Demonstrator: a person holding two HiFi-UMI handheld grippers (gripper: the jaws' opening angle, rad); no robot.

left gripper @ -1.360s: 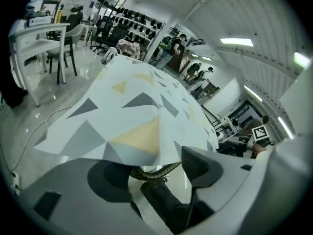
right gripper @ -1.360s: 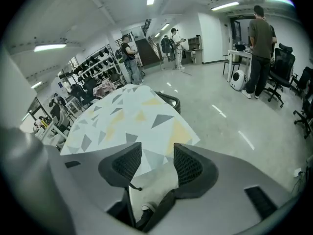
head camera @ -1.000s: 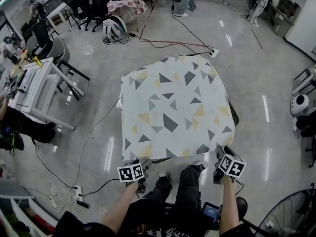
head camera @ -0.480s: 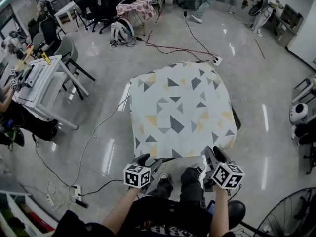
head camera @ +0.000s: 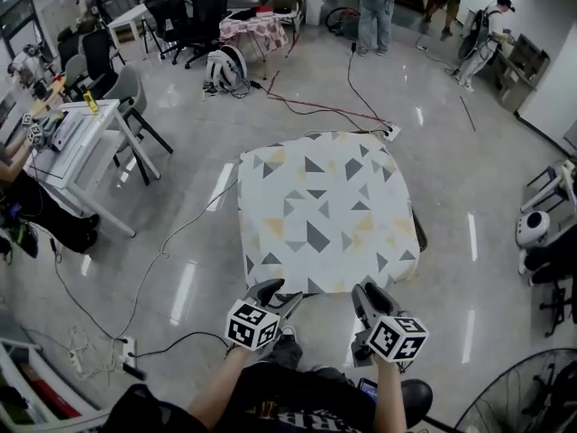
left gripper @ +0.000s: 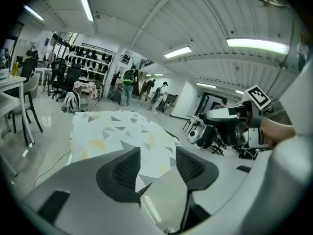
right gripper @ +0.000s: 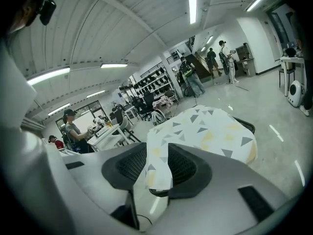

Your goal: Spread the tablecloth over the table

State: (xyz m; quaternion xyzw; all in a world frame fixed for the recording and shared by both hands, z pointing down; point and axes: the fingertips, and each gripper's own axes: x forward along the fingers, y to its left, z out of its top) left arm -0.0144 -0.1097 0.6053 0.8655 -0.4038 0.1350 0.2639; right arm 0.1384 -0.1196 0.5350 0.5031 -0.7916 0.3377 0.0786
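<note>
While the left tool (head camera: 275,294) and the right tool (head camera: 365,298) are hovering just short of its near hem, the white tablecloth with grey and yellow triangles (head camera: 325,210) is lying draped over the worktop (head camera: 419,231), straight ahead and below — each near corner equally close to its tool. Both jaw pairs are closing, part-open, gripping nothing.

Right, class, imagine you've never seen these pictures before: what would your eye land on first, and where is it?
The tablecloth with grey and yellow triangles, draped square in the middle of the shiny floor, stands out first. Just below its near edge hover the left gripper and the right gripper, boldly marked in black and white, their jaws closing with no cloth gripped.
</note>
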